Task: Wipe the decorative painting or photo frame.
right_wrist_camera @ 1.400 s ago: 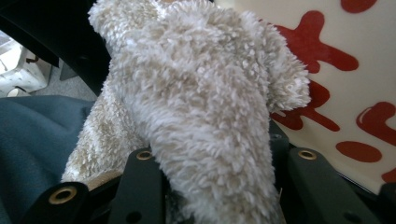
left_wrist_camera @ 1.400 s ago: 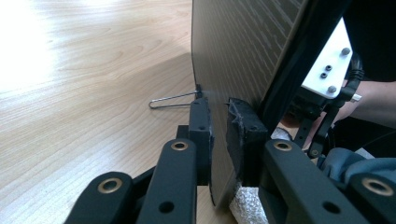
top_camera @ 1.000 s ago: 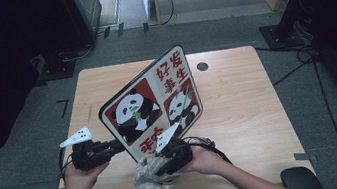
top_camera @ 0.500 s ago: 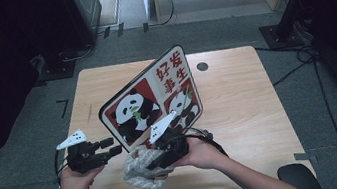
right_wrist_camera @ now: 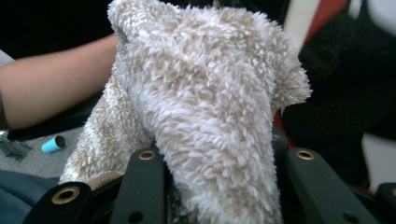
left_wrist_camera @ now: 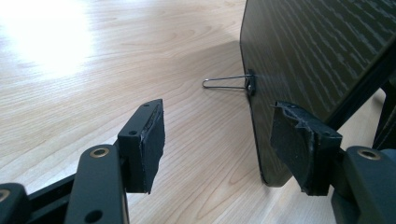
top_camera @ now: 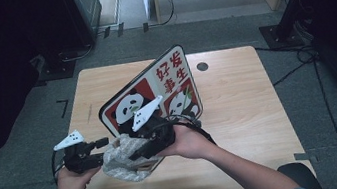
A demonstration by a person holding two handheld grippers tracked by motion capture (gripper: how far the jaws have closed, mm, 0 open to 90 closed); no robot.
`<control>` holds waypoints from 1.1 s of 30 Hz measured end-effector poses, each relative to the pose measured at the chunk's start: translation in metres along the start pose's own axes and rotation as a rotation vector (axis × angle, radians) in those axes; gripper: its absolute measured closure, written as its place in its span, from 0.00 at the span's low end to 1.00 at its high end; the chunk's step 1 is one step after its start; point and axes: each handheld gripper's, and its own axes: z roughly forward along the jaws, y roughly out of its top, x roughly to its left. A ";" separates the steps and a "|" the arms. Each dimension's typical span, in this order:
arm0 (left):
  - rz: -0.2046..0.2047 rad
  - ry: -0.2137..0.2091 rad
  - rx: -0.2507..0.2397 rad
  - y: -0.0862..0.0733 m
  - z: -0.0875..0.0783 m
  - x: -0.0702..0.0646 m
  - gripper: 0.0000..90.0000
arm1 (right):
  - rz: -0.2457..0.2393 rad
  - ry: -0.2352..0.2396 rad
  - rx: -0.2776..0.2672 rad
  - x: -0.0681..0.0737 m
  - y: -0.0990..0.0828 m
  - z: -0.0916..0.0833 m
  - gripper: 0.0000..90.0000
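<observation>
My right gripper point(top_camera: 137, 155) clenches a fluffy beige cloth point(top_camera: 121, 158) at the table's point(top_camera: 240, 114) near edge, its long axis hanging downward. My left gripper point(top_camera: 97, 144), jaws just opened with nothing between them, sits beside the tilted panda board point(top_camera: 156, 94).

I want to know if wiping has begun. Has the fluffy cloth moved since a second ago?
Yes. The fluffy cloth, clamped in the right claw, has risen off the table toward the panda board.
</observation>
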 end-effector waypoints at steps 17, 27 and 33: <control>0.029 0.025 -0.011 0.000 -0.001 0.000 0.39 | -0.071 -0.031 -0.068 0.009 0.073 -0.013 0.71; 0.032 0.025 -0.017 -0.001 -0.003 0.001 0.39 | -0.040 -0.045 -0.058 0.003 0.082 -0.008 0.71; 0.028 0.020 -0.016 0.000 -0.002 0.000 0.39 | -0.020 -0.038 -0.050 0.000 0.077 -0.008 0.71</control>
